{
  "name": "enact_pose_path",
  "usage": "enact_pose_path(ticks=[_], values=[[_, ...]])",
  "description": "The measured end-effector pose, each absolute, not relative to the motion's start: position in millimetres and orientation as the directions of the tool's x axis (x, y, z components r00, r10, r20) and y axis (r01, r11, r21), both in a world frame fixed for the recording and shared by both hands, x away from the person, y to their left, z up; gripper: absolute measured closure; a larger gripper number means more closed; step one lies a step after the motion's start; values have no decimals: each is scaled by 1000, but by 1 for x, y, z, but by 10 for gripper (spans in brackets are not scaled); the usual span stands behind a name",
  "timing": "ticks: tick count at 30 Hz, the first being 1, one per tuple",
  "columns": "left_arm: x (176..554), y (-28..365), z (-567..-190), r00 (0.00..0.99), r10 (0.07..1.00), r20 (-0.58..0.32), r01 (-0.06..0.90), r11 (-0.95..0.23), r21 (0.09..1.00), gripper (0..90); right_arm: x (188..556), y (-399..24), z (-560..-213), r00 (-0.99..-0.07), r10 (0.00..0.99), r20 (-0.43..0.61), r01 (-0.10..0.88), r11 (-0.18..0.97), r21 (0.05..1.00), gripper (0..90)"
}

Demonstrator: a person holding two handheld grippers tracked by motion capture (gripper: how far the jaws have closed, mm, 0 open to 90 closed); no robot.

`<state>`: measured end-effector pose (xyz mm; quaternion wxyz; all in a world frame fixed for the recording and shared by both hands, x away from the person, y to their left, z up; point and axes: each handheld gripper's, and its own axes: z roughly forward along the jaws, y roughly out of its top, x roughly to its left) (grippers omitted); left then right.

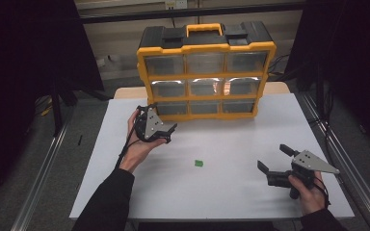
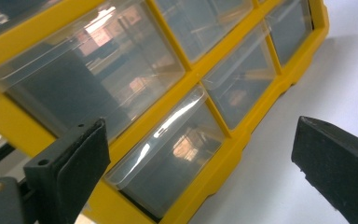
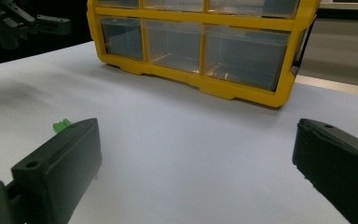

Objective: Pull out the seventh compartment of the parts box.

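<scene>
A yellow and black organizer (image 1: 205, 48) with nine clear drawers stands upright at the back of the white table (image 1: 221, 192). My left gripper (image 1: 170, 134) hovers open just in front of its bottom-left drawer (image 1: 172, 108), held in a hand. In the left gripper view that gripper (image 2: 203, 135) frames the bottom-left drawer (image 2: 168, 158) between wide jaws, apart from it. A small green piece (image 1: 198, 163) lies mid-table. My right gripper (image 1: 273, 157) rests open at the near right, empty. In the right gripper view it (image 3: 196, 130) faces the organizer (image 3: 200, 51), with the green piece (image 3: 61, 125) by its left jaw.
The organizer's orange handle (image 1: 204, 29) sits on top. Metal rails (image 1: 335, 144) run along both sides of the table, with dark floor beyond. Bare table surface spreads between the two grippers. The other hand's gripper (image 3: 32, 23) appears far off at the upper left of the right gripper view.
</scene>
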<state>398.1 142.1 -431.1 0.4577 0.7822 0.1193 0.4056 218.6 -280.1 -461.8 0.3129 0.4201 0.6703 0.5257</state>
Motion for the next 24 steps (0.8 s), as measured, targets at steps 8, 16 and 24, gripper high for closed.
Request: enact_pose_path(ticks=[8, 16, 24], values=[[402, 131, -437, 629, 494, 601, -231, -619, 751, 35, 219, -280, -462, -449, 893, 21, 239, 97, 966, 10], [405, 123, -436, 571, 456, 683, -292, -665, 688, 69, 218, -280, -462, -447, 895, 20, 236, 97, 967, 9], [411, 123, -443, 512, 427, 745, -311, -716, 625, 88, 218, -280, -462, -448, 894, 21, 235, 95, 967, 9]])
